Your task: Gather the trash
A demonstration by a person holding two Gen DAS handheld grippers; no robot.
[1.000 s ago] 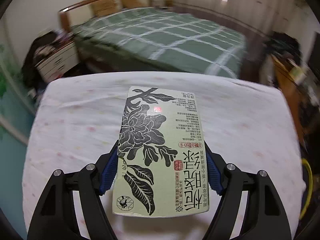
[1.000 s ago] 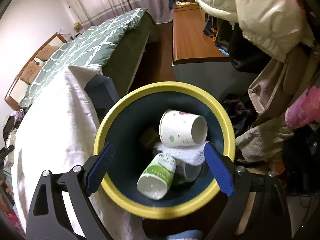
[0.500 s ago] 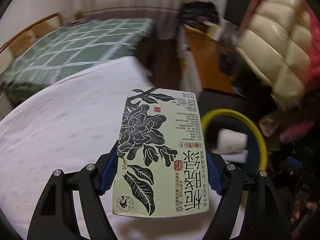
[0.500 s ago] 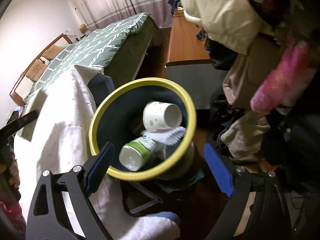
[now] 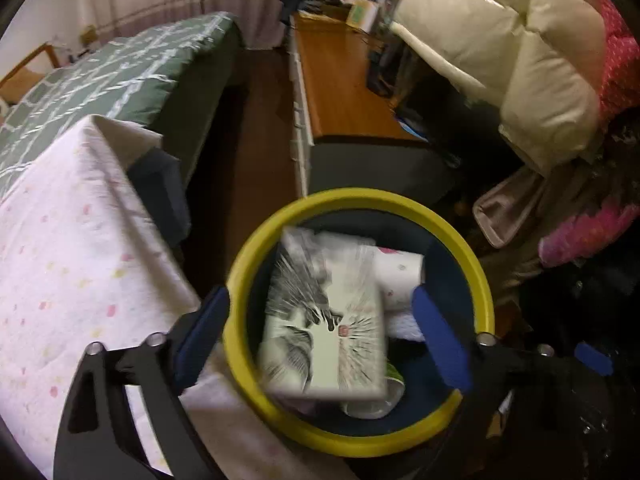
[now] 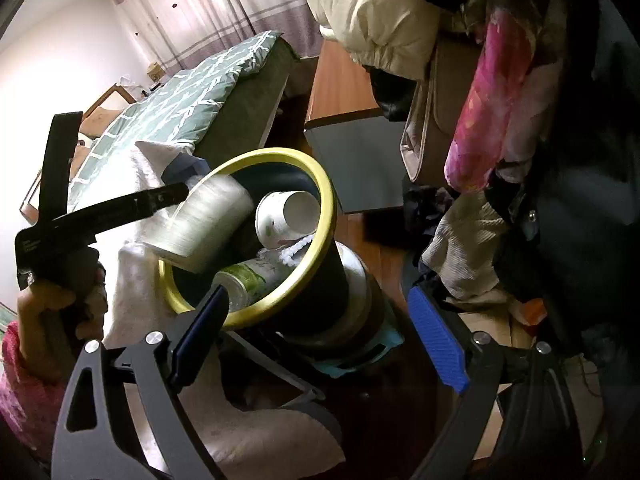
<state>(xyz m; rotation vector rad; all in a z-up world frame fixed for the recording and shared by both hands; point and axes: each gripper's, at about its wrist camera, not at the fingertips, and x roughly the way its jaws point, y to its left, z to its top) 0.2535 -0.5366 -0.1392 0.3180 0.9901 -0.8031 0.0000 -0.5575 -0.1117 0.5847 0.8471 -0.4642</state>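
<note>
Left gripper [image 5: 320, 320] jaws opening above yellow-rimmed bin [image 5: 468, 264]; blurred carton [image 5: 324, 328] loose between them; right gripper [image 6: 316, 340] gaped empty.

One carton [image 5: 324, 320], one cup [image 5: 400, 276], one bottle [image 6: 244, 280], one bin [image 5: 264, 252]

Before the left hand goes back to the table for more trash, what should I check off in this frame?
1. Tea carton free of the left gripper, whose fingers are opening: ok, it is blurred in mid-drop, clear of both pads.
2. Carton over the yellow-rimmed bin: ok.
3. Carton settled inside: cannot tell, it is in motion.
4. Bin upright: ok in the right wrist view.
5. Paper cup and green-labelled bottle inside the bin: ok.
6. Right gripper empty, fingers apart: ok.
</note>
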